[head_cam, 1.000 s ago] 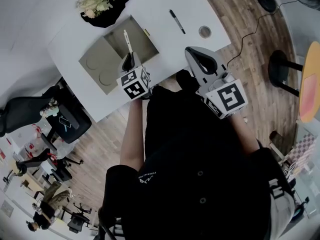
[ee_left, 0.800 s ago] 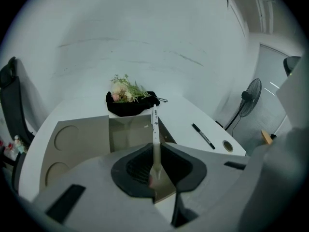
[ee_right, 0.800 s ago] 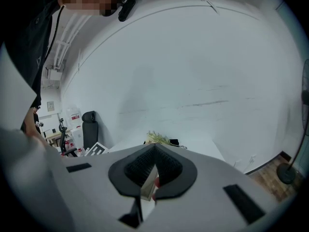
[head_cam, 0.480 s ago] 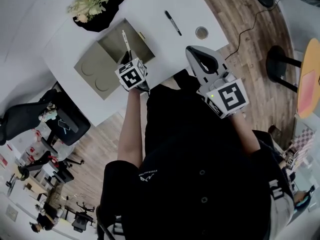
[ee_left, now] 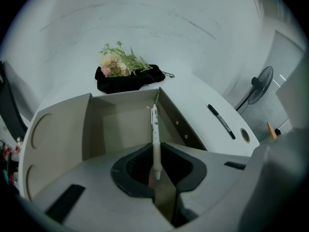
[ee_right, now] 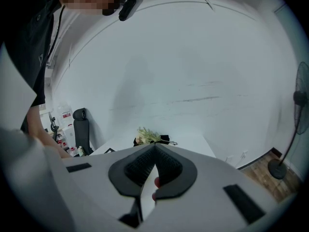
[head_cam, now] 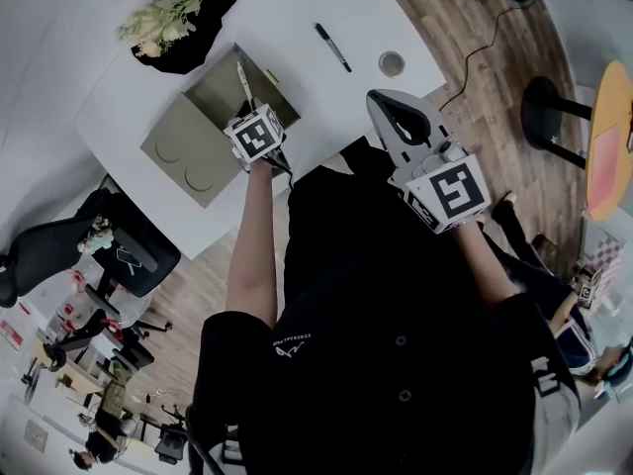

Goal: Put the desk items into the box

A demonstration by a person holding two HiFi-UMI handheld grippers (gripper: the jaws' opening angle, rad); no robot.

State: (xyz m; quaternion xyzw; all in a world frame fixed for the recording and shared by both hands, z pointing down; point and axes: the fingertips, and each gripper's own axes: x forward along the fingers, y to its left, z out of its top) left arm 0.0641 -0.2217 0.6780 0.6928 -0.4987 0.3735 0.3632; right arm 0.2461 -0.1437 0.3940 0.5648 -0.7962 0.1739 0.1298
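Note:
My left gripper (head_cam: pixel 251 115) is shut on a white pen (head_cam: pixel 242 79), which sticks out forward over the open cardboard box (head_cam: pixel 220 95). In the left gripper view the pen (ee_left: pixel 155 129) runs from the jaws out above the box's interior (ee_left: pixel 118 124), near its right wall. A black marker (head_cam: pixel 331 46) and a small round item (head_cam: pixel 392 63) lie on the white desk (head_cam: pixel 297 8), to the right of the box. My right gripper (head_cam: pixel 396 117) hovers at the desk's near edge, close to the person's body, shut with nothing held.
Flowers on a black cloth (head_cam: pixel 168 13) lie behind the box at the desk's far end. The box's flap (head_cam: pixel 183 156) folds out to the left. A black office chair (head_cam: pixel 49 245) stands left of the desk, stools (head_cam: pixel 554 117) and a cable on the wooden floor to the right.
My left gripper has moved forward with the pen, further over the box. The right gripper has stayed where it was.

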